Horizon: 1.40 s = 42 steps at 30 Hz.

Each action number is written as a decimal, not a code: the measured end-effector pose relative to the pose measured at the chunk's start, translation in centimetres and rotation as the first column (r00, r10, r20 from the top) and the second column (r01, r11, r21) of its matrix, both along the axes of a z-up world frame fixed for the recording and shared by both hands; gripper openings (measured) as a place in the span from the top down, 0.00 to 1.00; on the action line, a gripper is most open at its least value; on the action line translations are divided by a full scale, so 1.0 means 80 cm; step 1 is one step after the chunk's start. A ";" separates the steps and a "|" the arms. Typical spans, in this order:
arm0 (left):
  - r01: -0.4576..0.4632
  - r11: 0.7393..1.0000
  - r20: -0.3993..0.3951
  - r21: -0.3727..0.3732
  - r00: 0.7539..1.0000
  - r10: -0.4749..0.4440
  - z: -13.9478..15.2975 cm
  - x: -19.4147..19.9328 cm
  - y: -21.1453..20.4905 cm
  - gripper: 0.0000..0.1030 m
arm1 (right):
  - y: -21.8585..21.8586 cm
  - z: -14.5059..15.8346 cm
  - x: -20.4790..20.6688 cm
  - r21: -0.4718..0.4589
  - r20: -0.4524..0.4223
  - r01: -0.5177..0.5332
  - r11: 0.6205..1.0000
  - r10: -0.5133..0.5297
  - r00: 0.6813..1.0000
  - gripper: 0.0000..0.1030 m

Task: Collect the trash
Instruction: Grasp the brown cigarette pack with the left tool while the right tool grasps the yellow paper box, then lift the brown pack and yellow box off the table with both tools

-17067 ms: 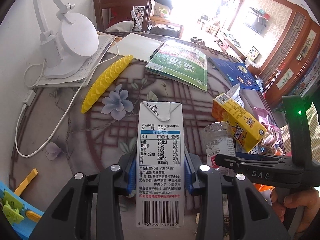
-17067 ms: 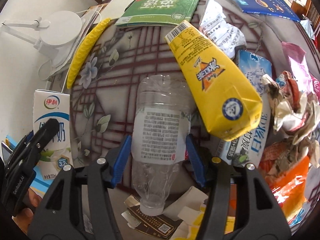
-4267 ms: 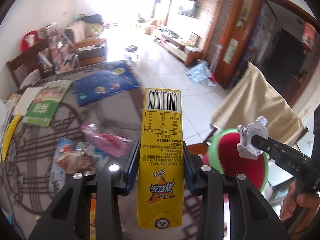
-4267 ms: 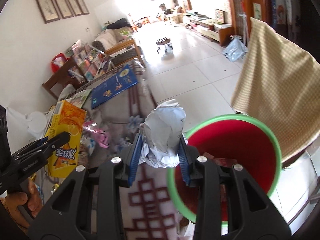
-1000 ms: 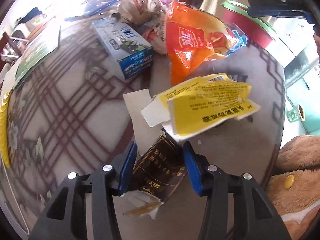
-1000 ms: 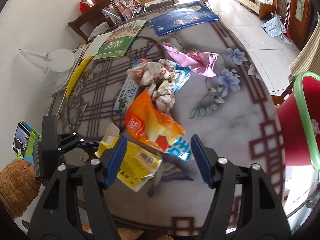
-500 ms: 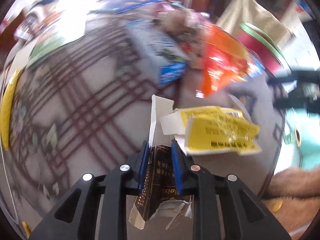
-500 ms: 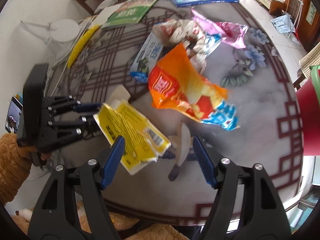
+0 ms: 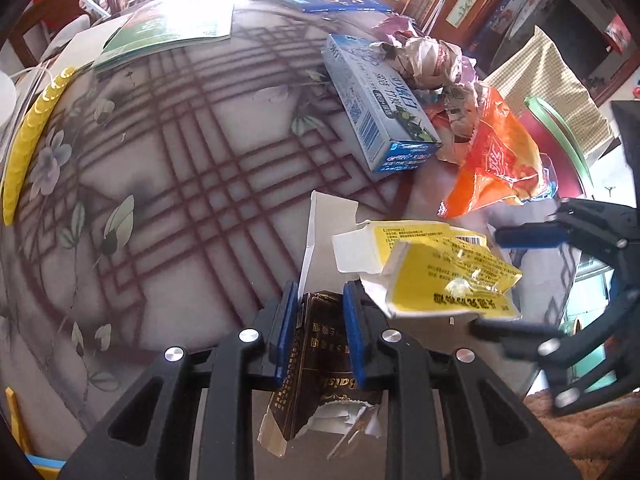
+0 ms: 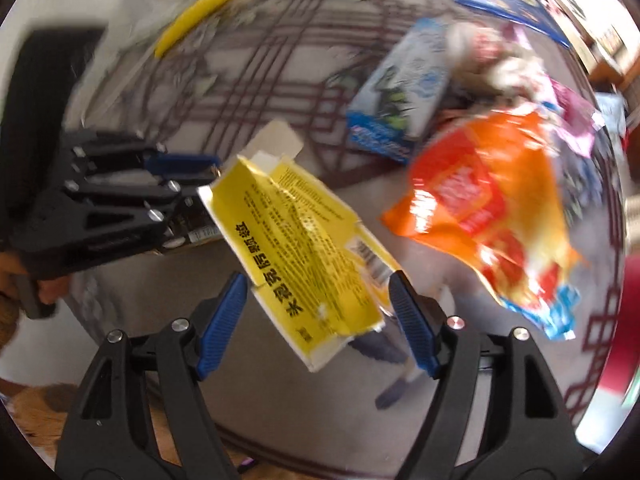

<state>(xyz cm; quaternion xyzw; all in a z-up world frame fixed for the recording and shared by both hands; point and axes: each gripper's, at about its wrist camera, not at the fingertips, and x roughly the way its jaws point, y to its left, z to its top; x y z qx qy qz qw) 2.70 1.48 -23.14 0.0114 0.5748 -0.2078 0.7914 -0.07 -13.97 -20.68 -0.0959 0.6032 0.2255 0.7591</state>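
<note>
My left gripper [image 9: 318, 312] is shut on a torn dark brown carton [image 9: 320, 364] at the near edge of the patterned table [image 9: 192, 184]. A flattened yellow box [image 9: 444, 276] lies just right of it, partly over the carton. In the right wrist view, which is blurred, the yellow box [image 10: 304, 248] sits between the blue pads of my right gripper [image 10: 320, 308]; the jaws stand open and neither pad touches it. The left gripper [image 10: 188, 172] shows at the left there, and the right gripper [image 9: 486, 280] at the right edge of the left wrist view.
A blue-white carton [image 9: 376, 108], crumpled paper [image 9: 428, 56] and an orange snack bag [image 9: 496, 160] are heaped at the table's far right. Beyond the edge stands a red bin with a green rim [image 9: 560, 128]. A yellow strip [image 9: 28, 144] and books [image 9: 172, 28] lie at the back.
My left gripper closed on the dark carton. My right gripper came down from above the table and now straddles the yellow box.
</note>
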 end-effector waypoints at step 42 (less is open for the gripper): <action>-0.281 0.954 0.192 -0.106 0.936 0.296 0.111 -0.002 0.002 0.61 | -0.044 0.026 0.007 0.084 0.061 0.135 0.987 -0.140 0.988 0.56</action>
